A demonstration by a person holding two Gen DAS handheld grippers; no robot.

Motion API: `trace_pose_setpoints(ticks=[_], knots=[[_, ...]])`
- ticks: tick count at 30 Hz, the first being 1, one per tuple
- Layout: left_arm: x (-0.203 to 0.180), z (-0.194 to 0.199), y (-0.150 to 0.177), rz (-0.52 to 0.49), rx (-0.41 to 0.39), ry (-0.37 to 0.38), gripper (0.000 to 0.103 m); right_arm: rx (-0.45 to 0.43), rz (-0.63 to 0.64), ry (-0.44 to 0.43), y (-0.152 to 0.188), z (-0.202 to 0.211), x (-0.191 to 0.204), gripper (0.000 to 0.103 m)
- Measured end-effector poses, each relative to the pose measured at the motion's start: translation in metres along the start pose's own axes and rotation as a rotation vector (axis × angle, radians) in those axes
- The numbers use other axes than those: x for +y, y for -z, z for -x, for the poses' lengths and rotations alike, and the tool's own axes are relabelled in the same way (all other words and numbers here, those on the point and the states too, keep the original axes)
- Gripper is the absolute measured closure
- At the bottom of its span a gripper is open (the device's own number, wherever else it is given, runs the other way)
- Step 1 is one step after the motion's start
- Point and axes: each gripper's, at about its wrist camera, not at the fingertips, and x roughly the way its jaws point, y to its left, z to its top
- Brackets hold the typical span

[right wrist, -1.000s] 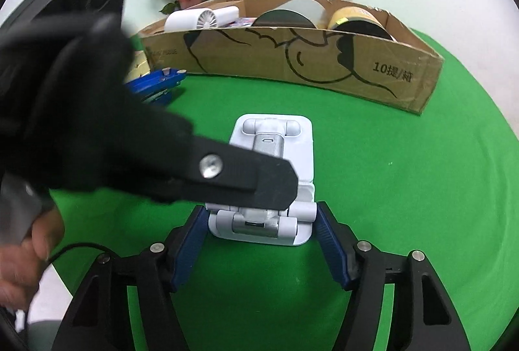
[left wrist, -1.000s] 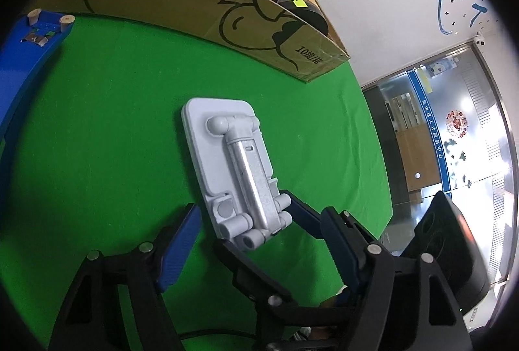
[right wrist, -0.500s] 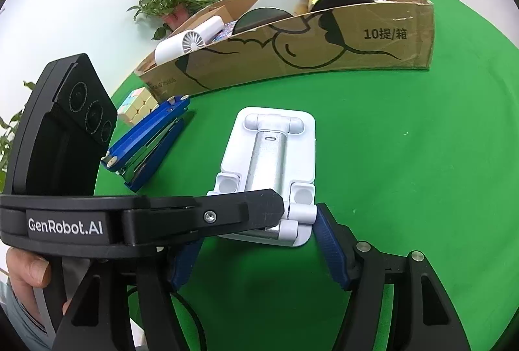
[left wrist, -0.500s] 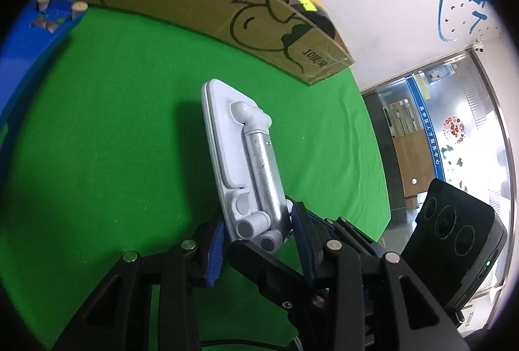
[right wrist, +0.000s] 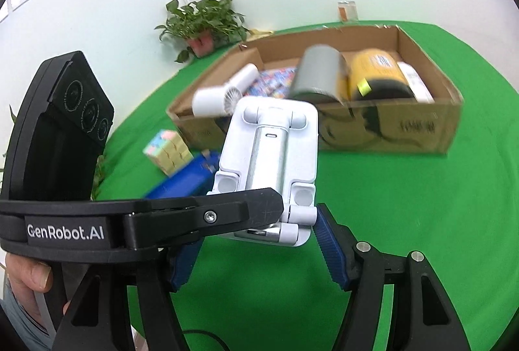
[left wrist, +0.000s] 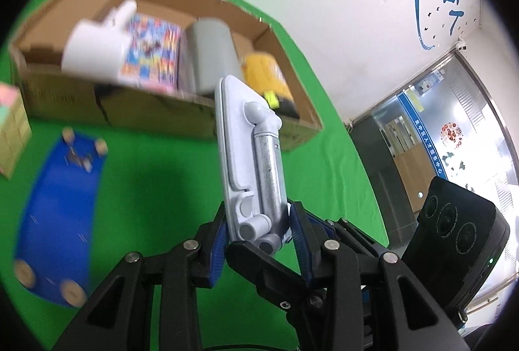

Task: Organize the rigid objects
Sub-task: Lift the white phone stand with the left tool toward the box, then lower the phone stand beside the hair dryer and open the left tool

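Observation:
My left gripper is shut on the near end of a white folding phone stand and holds it in the air, tilted toward the cardboard box. The stand also shows in the right wrist view, with the left gripper's finger across its near end. My right gripper is open, its fingers either side of and below the stand's near end, not touching it. The box holds a white handheld fan, a grey cylinder, a yellow can and a colourful pack.
A blue stapler lies on the green tablecloth at the left, with a pastel cube beyond it. Both show in the right wrist view, stapler and cube. A potted plant stands behind the box.
The left gripper closed on the phone stand and lifted it off the cloth toward the box. The right gripper stayed open and rose behind it.

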Motion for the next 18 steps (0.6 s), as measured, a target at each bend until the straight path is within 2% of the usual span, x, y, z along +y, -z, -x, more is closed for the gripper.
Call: trace_pose_setpoints(ticks=[8,18], knots=[[0.014,0.012,-0.048,-0.022,-0.036,-0.04,0.068,-0.036,0.034,-0.032,-0.053,-0.018,0.018,0.039],[0.052,0.002,-0.099,0.024,0.017,-0.056,0.068,0.025,-0.013,-0.041,-0.105,-0.078,0.019,0.039]])
